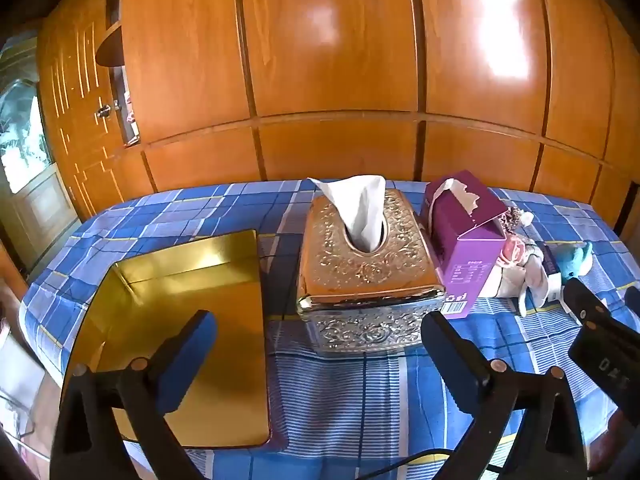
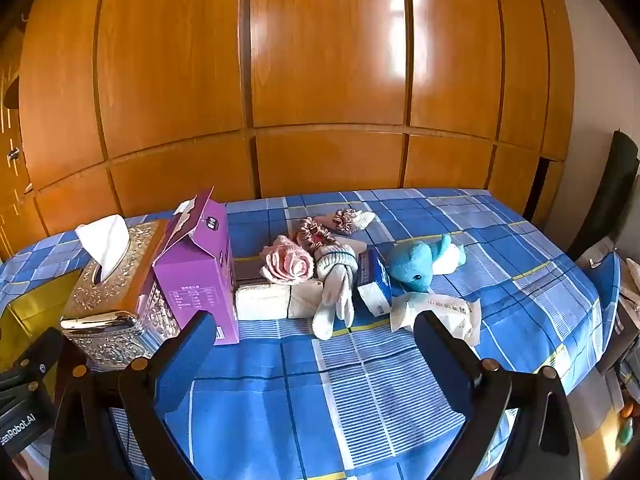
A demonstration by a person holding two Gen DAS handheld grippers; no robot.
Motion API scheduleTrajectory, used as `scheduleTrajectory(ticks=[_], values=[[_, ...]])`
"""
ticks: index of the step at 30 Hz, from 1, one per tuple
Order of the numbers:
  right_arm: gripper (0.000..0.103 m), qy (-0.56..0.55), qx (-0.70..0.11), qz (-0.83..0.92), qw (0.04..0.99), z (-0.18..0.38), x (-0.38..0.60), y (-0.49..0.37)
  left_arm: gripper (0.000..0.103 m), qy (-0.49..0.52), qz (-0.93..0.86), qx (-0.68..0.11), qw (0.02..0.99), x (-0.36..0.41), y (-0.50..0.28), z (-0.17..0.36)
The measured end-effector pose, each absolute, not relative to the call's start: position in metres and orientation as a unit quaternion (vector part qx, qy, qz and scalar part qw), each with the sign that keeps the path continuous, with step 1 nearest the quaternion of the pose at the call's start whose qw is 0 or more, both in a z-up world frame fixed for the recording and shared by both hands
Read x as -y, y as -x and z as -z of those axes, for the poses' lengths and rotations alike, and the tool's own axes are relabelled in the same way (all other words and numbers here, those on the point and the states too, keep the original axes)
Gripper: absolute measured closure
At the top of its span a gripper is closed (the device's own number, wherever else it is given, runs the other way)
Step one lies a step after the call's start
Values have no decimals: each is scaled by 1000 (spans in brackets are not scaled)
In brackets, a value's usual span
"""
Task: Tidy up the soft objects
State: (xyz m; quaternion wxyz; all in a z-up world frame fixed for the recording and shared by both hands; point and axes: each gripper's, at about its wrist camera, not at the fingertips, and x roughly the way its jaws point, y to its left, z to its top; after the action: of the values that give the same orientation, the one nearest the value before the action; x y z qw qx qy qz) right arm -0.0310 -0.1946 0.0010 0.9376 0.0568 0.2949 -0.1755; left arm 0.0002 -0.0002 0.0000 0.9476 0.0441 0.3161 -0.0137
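Hovering: left gripper (image 1: 320,344) fingers spread, empty | right gripper (image 2: 316,344) fingers spread, empty | white plush rabbit (image 2: 336,292) just beyond them

1. A home interior: glossy wooden wardrobe doors (image 2: 328,60) rise directly behind the table (image 2: 360,380).
2. A blue checked cloth covers that table; an ornate tissue box (image 1: 368,264) stands on it.

Both tools (image 1: 320,344) (image 2: 316,344) wide open, empty

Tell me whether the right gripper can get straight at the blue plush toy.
Probably yes: the right gripper is open and empty, and bare tablecloth lies ahead. Only a white wrapper lies just before the blue plush toy.
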Motion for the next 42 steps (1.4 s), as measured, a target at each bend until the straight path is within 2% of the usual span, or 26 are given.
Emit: scheduleTrajectory(ticks=[11, 42], values=[[2, -43, -320, 186, 928, 6, 189, 19, 0, -41, 11, -317, 947, -7, -3, 5], [2, -55, -321, 186, 927, 9, 196, 22, 0, -41, 20, -317, 947, -3, 2, -1]])
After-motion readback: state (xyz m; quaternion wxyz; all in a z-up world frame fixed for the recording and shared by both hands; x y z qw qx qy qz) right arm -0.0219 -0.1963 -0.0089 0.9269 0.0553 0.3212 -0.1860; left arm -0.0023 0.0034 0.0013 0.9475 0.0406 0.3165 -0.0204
